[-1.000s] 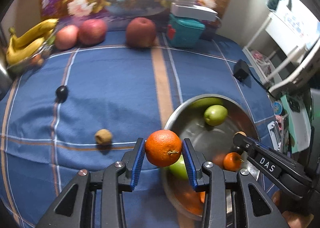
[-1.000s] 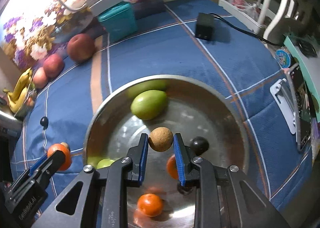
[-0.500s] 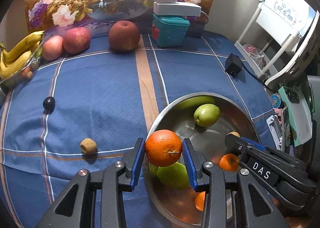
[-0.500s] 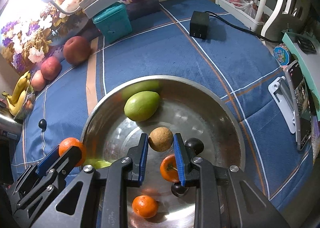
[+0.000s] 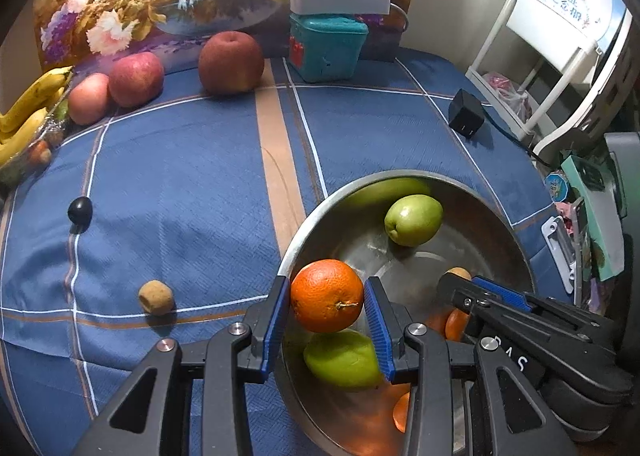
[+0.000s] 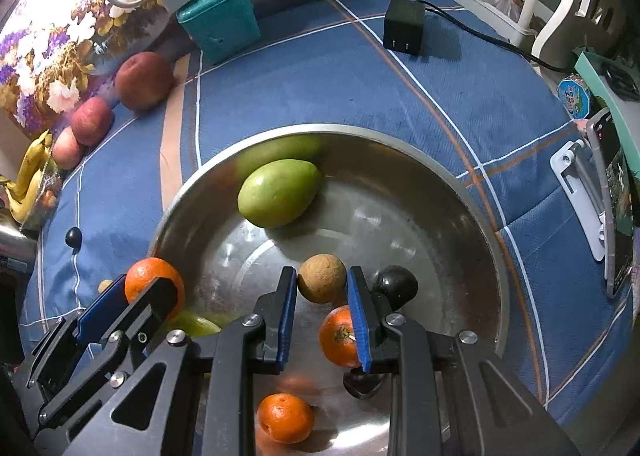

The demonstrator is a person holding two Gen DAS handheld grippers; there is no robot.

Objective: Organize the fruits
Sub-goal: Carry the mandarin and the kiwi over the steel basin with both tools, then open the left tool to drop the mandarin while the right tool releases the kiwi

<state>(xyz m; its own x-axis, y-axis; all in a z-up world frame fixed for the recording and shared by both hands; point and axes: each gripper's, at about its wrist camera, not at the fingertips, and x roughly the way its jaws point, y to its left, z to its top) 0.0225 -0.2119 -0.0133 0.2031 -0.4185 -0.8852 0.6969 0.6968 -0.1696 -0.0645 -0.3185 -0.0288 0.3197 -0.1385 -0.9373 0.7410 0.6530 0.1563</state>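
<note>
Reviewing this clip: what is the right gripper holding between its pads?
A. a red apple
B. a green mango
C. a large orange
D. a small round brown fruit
D: the right gripper is shut on the small round brown fruit above the steel bowl, while the large orange sits in the left gripper.

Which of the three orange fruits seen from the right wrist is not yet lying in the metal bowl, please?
The largest orange, clamped in the left gripper at the bowl's left rim; the two smaller ones rest on its floor.
</note>
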